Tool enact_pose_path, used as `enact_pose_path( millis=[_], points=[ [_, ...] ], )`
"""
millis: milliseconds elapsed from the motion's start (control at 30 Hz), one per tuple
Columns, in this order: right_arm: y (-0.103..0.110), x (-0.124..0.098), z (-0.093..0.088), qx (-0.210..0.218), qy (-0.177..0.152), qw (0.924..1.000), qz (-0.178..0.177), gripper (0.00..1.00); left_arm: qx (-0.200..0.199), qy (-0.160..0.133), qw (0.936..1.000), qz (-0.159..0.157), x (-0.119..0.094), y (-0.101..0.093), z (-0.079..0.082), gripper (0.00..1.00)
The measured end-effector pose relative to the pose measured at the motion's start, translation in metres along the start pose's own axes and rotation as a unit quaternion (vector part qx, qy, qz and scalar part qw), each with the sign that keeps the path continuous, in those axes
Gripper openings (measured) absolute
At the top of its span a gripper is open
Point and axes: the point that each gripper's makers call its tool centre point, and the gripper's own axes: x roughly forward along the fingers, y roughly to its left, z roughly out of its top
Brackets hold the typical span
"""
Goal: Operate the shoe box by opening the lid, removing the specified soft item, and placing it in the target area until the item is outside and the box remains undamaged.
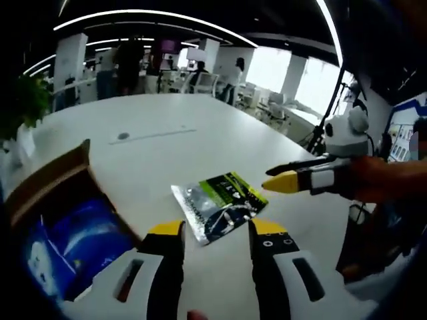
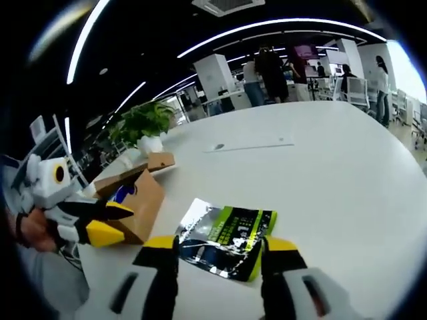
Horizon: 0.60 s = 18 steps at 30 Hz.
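Your left gripper has its jaws spread wide with nothing between them; both yellow tips sit just off the near edge of the foil pouch, not touching it as far as I can tell. Your right gripper is likewise spread wide and carrying nothing, its tips straddling the near edge of the same pouch, which lies between and just beyond them. The pouch is silver foil with a green and black printed panel, lying flat on the white table, outside the box. The shoe box is to the left of the pouch in the left gripper view: brown cardboard, open, blue printed lining or contents visible inside; I cannot tell which. In the right gripper view the box sits left of the pouch, near but apart, with a brown flap standing up at its far side. Each gripper shows in the other's view, at the sides: the right one coming in from the right, the left one from the left, held in your hand. Far side of the table: a potted plant at the left, and people standing by desks.
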Motion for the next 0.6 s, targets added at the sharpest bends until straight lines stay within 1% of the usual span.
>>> enact_pose_path(
  millis=[233, 433, 600],
  points=[
    [0.016, 0.002, 0.002, -0.007, -0.001, 0.9999, 0.010, 0.48, -0.005, -0.008, 0.9999, 0.012, -0.022, 0.015, 0.000, 0.38],
    [0.033, 0.005, 0.003, -0.016, 0.001, 0.9996, 0.022, 0.48, -0.015, -0.015, 0.9995, 0.024, -0.038, 0.032, -0.002, 0.39],
    [0.049, 0.010, 0.005, -0.026, 0.002, 0.9991, 0.033, 0.49, -0.019, -0.026, 0.9989, 0.035, -0.058, 0.044, 0.001, 0.39]
  ],
)
